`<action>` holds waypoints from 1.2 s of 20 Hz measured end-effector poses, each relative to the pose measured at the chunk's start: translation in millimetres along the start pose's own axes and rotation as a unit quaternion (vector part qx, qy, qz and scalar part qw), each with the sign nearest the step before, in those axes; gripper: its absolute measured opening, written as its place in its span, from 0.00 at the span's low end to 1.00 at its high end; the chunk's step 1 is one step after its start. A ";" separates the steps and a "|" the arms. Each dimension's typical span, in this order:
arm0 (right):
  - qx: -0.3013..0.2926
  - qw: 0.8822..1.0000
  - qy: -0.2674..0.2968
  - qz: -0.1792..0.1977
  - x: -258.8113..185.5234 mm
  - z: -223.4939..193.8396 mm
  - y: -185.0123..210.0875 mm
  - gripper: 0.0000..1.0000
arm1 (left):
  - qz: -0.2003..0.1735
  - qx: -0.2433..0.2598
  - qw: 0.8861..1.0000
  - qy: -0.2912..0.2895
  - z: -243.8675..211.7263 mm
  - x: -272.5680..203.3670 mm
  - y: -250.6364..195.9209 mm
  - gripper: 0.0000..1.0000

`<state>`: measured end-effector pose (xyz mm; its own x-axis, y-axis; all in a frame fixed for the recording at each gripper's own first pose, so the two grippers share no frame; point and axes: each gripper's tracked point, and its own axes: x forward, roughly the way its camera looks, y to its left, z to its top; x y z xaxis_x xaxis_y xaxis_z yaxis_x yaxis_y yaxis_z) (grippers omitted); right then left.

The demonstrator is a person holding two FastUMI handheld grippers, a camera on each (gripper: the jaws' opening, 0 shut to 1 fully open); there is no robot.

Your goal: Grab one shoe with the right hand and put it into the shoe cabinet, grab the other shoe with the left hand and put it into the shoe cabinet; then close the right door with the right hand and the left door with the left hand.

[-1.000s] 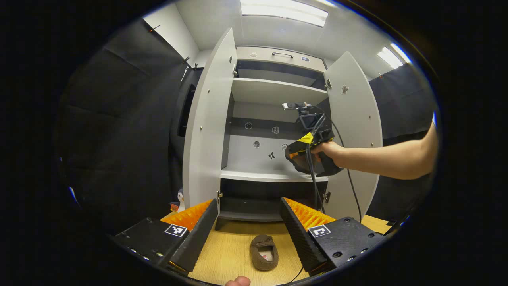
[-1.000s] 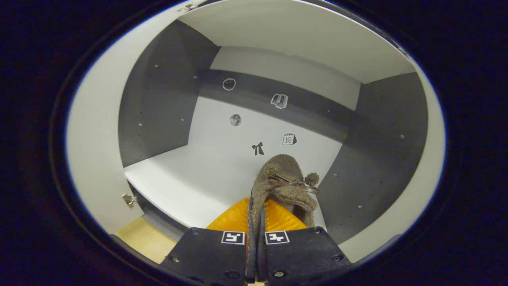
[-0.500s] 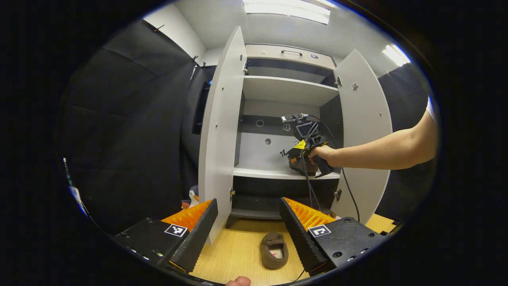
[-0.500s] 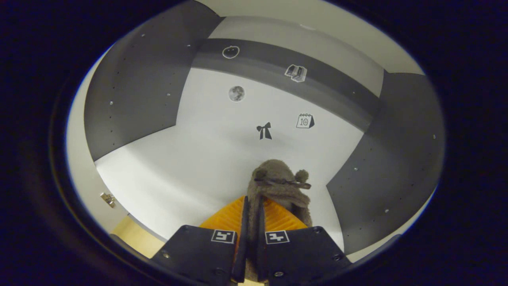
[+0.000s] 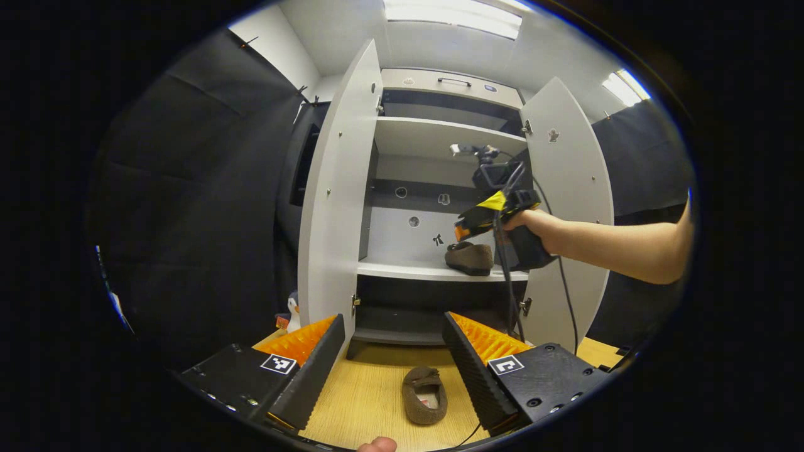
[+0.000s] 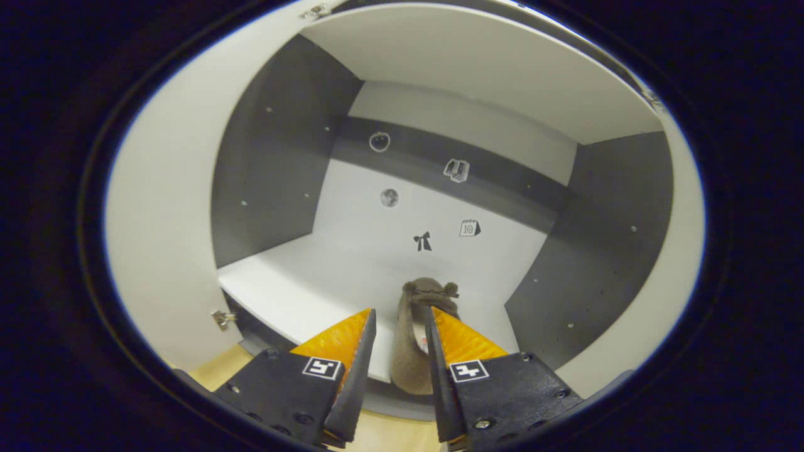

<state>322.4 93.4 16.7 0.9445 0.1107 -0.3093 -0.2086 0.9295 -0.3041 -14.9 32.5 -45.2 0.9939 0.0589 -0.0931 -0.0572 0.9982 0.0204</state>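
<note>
In the right gripper view my right gripper [image 6: 397, 351] is standing with its jaws apart, and one brown shoe [image 6: 416, 339] is lying between them on the white shelf [image 6: 301, 292] of the shoe cabinet [image 6: 440, 56], toe pointing toward the back wall. I cannot tell whether either jaw is touching its sides; they are not pressing on it. The shoe is sitting at the right end of the shelf, its heel near the front edge.

The left gripper view is showing me the same shelf from farther off: that shoe [image 5: 468, 258] is resting flat on the shelf by the right door [image 5: 568, 188], and my right gripper [image 5: 468, 226], held in my right hand [image 5: 524, 223], is hovering just above it, with a cable hanging down from it. From here both doors are standing open, the left door [image 5: 333, 188] swung wide.

My left gripper [image 5: 394, 355] is holding its jaws wide apart with nothing between them. Beyond them the other shoe [image 5: 424, 395] is lying on the wooden floor [image 5: 364, 402] in front of the cabinet, opening up, nearer my right-hand jaw and well apart from the left one. A small penguin toy [image 5: 294, 307] is peeking out beside the left door's bottom corner.
</note>
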 end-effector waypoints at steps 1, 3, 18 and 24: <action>0.001 1.000 -0.015 0.005 -22.6 -4.4 2.4 0.49 | -0.003 0.001 1.000 0.001 -0.8 -2.0 -1.4 0.95; -0.002 0.999 -0.031 0.006 -66.5 -25.6 1.7 0.51 | -0.005 -0.002 1.000 -0.001 0.0 -2.5 -2.3 0.95; 0.163 0.983 -0.051 -0.074 -232.6 -199.2 -1.2 0.68 | -0.080 -0.009 0.997 0.008 -9.1 -9.8 -51.8 0.95; 0.153 0.976 -0.095 -0.126 -263.9 -203.3 -12.5 0.78 | -0.091 -0.002 0.996 0.013 -11.6 -7.6 -60.7 0.95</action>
<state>24.2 -19.0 -81.0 0.9921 -0.0980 -0.0783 0.0937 0.9940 -0.0570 -20.1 -28.3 -57.3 0.9851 -0.1217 -0.1214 0.1222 0.9925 -0.0034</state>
